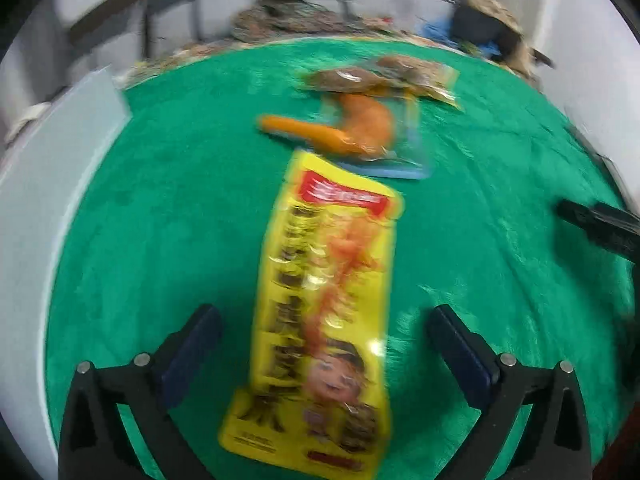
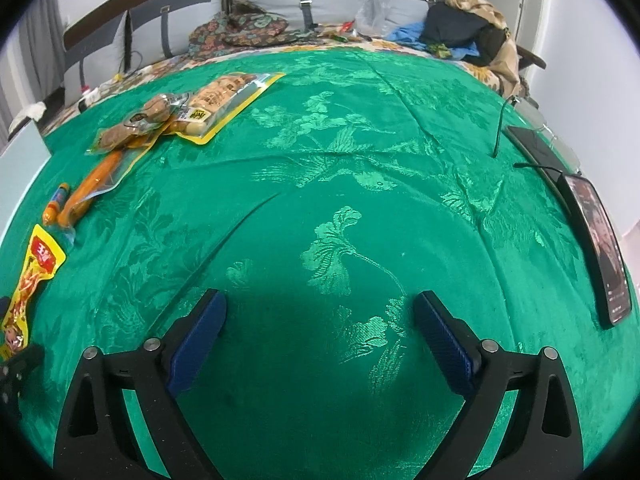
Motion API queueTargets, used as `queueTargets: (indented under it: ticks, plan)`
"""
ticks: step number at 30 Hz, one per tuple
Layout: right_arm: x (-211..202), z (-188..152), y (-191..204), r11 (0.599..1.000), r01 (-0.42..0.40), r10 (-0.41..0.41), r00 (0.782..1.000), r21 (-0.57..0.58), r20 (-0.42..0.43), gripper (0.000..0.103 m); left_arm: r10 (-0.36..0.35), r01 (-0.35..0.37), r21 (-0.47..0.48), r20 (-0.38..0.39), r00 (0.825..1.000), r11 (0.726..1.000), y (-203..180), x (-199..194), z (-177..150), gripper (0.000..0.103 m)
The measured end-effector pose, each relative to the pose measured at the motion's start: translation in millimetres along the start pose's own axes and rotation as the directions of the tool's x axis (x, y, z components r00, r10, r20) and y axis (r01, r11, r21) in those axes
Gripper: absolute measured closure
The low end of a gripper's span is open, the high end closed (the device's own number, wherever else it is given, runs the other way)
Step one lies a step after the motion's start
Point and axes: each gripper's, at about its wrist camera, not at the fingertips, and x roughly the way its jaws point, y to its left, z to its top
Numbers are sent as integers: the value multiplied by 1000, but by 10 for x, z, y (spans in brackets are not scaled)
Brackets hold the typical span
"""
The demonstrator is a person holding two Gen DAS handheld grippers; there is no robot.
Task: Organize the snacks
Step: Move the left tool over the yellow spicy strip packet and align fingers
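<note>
A long yellow snack packet point(image 1: 328, 240) lies flat on the green cloth point(image 1: 160, 200). My left gripper point(image 1: 324, 312) is open wide, a finger on each side of the packet's lower half, pads clear of it. Beyond the packet lie a small orange sausage point(image 1: 304, 130), a clear packet with an orange snack point(image 1: 372, 124) and a packet of brown pieces point(image 1: 380, 76). My right gripper point(image 2: 320, 296) stands open over bare green cloth point(image 2: 360, 160), holding nothing. In the right wrist view the snacks run along the left: yellow packet point(image 2: 28, 280), sausage point(image 2: 56, 200), orange snack point(image 2: 96, 180), brown packet point(image 2: 136, 124), yellow-edged packet point(image 2: 228, 96).
A phone point(image 2: 608, 248) and a second dark device point(image 2: 532, 144) with a cable point(image 2: 498, 128) lie along the cloth's right edge. Clothes and a dark bag point(image 2: 468, 28) pile up at the far end. A white panel point(image 1: 60, 160) stands at the left edge.
</note>
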Motion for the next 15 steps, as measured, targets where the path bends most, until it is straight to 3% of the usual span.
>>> queueTargets:
  ticks: [15]
  plan:
    - [-1, 1, -2, 1000, 1, -1, 1000, 0, -1, 6, 19, -18, -24, 25, 1000, 1000, 9, -4, -42, 0]
